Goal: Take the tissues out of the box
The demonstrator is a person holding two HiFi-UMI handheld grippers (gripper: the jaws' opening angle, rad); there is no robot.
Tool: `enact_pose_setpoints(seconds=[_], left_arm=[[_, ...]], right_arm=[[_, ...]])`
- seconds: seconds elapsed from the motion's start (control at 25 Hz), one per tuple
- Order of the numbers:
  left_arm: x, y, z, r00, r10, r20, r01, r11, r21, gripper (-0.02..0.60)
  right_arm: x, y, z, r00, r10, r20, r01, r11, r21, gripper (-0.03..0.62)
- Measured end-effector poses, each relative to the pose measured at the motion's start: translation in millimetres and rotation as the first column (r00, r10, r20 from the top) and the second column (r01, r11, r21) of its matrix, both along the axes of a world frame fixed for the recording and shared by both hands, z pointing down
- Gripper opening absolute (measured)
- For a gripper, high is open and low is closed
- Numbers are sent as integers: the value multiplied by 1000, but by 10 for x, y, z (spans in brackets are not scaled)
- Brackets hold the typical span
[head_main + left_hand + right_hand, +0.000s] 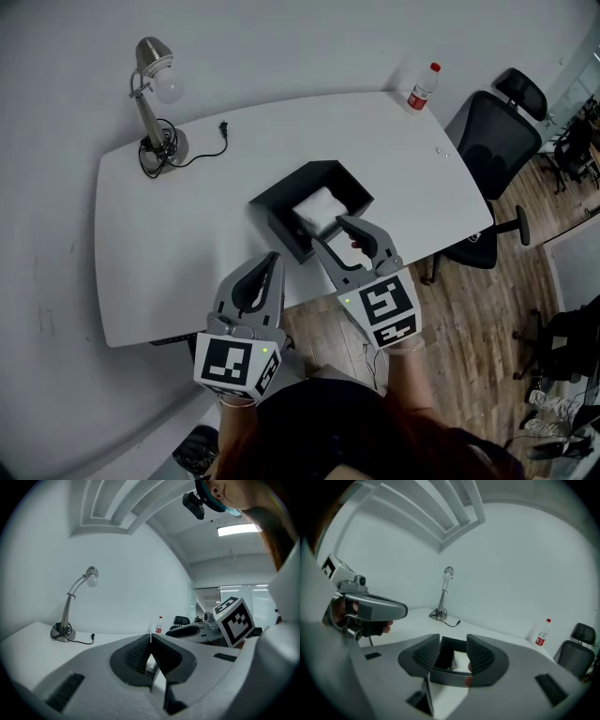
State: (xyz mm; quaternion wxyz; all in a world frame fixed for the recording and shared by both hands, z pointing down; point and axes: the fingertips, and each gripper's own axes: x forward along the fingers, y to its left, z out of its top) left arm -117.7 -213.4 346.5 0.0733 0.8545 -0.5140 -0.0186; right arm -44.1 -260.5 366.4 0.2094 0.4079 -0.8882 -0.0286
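Note:
A black open-top box point(279, 221) sits at the middle of the white table point(169, 244), with a white stack of tissues point(319, 208) inside it. My right gripper point(332, 234) hovers over the box's near side, jaws open and nothing between them. In the right gripper view the box point(451, 645) and the tissues point(461, 662) show through the gap of that gripper point(453, 651). My left gripper point(275, 260) is shut and empty above the table's front edge, left of the box. Its tips meet in the left gripper view point(151, 639).
A desk lamp point(150, 94) with its cord stands at the table's back left. A plastic bottle with a red cap point(423, 86) stands at the back right corner. A black office chair point(492, 150) stands by the right end, on the wooden floor.

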Motion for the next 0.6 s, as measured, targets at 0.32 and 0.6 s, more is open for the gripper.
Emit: enact_pose_setpoints(seconds=[0.32, 0.6], left_arm=[[-41, -211, 137, 1000, 3, -14, -4, 999, -34, 26], [-79, -381, 190, 1000, -6, -26, 4, 999, -49, 26]], right_arm=[[-17, -240, 244, 998, 5, -61, -9, 998, -59, 213], [-10, -414, 469, 993, -1, -122, -14, 993, -117, 227]])
